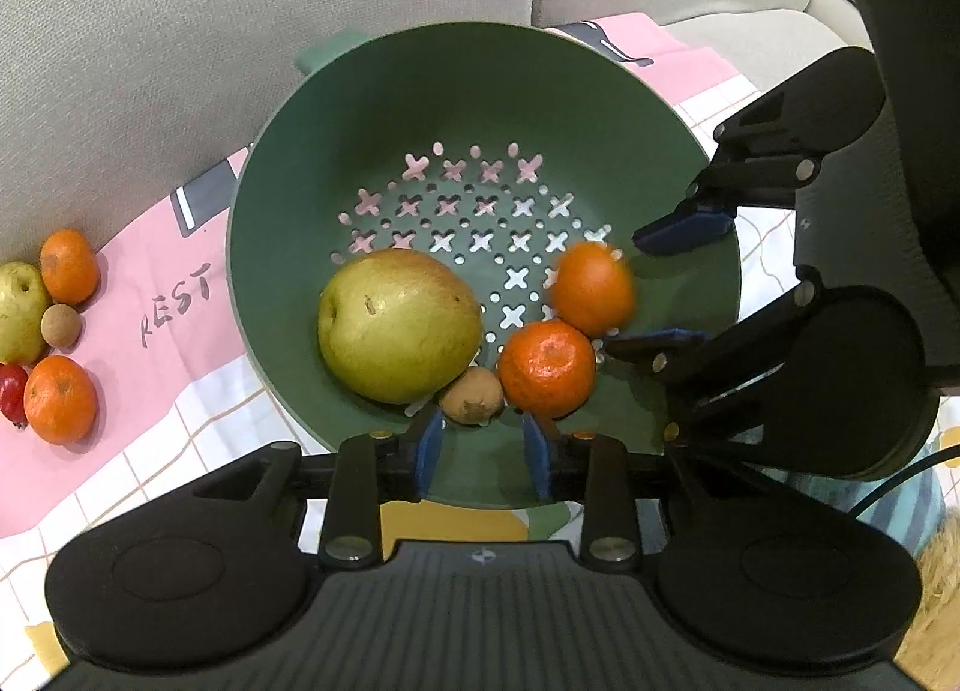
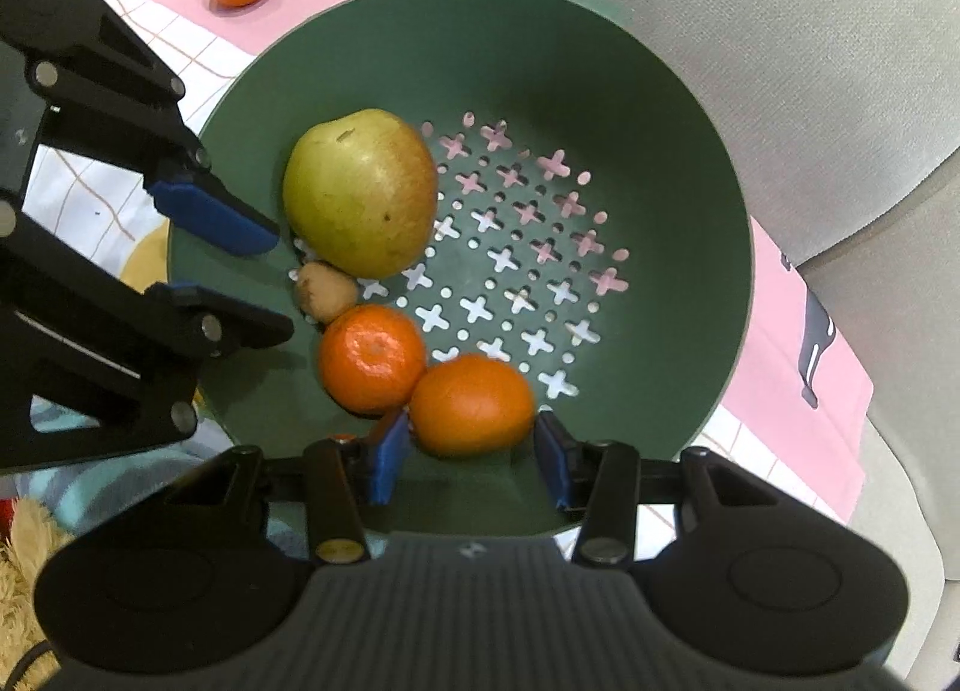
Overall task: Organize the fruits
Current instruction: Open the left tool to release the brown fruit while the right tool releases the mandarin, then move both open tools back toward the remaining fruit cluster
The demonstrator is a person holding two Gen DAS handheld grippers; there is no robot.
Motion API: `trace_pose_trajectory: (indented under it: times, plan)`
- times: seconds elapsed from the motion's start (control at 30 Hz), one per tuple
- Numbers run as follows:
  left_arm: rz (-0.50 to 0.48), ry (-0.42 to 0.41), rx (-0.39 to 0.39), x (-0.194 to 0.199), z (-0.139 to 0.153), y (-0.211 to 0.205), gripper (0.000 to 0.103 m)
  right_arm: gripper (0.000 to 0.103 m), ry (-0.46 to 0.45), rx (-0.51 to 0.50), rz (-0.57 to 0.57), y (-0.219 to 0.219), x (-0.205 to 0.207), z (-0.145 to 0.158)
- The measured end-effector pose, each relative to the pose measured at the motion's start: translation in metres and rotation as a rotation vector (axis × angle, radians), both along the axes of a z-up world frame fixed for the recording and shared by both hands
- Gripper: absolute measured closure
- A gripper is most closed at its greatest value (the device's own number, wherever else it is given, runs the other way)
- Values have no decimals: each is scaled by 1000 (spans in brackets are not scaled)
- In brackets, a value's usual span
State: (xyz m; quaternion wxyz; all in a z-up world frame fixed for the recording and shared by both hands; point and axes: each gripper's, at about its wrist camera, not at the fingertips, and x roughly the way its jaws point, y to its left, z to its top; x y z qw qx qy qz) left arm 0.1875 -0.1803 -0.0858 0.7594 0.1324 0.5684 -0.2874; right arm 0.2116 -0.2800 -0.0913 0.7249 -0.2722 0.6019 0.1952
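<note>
Your left gripper (image 1: 483,451) hangs released over the near wall of the green colander (image 1: 420,90), the small brown fruit (image 1: 472,394) lying free just ahead of its pads. Your right gripper (image 2: 471,460) brackets one mandarin (image 2: 472,404); pad contact cannot be told. A second mandarin (image 2: 372,358) and the pear (image 2: 360,193) crowd that side; the perforated far floor lies open. Five loose fruits (image 1: 60,325) sit on the cloth (image 1: 168,283).

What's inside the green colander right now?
Inside the green colander: a pear, a small brown fruit and two mandarins. Pink cloth shows through the holes; whatever lies beneath the fruit is covered.
</note>
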Motion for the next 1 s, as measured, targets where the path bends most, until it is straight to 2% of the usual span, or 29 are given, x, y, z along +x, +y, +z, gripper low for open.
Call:
trace_pose_trajectory:
  times: [0.2, 0.43, 0.77, 1.0]
  plan:
    - [-6, -21, 4, 0, 5, -1, 47, 57, -17, 2, -5, 1, 2, 5]
    - [-12, -85, 20, -7, 19, 5, 37, 44, -69, -3, 10, 5, -4, 17]
    - [-4, -177, 47, -27, 44, 12, 30, 29, -174, 4, 4, 5, -20, 35]
    - [52, -231, 39, -38, 62, 32, 30, 19, -255, 45, -50, 15, -32, 51]
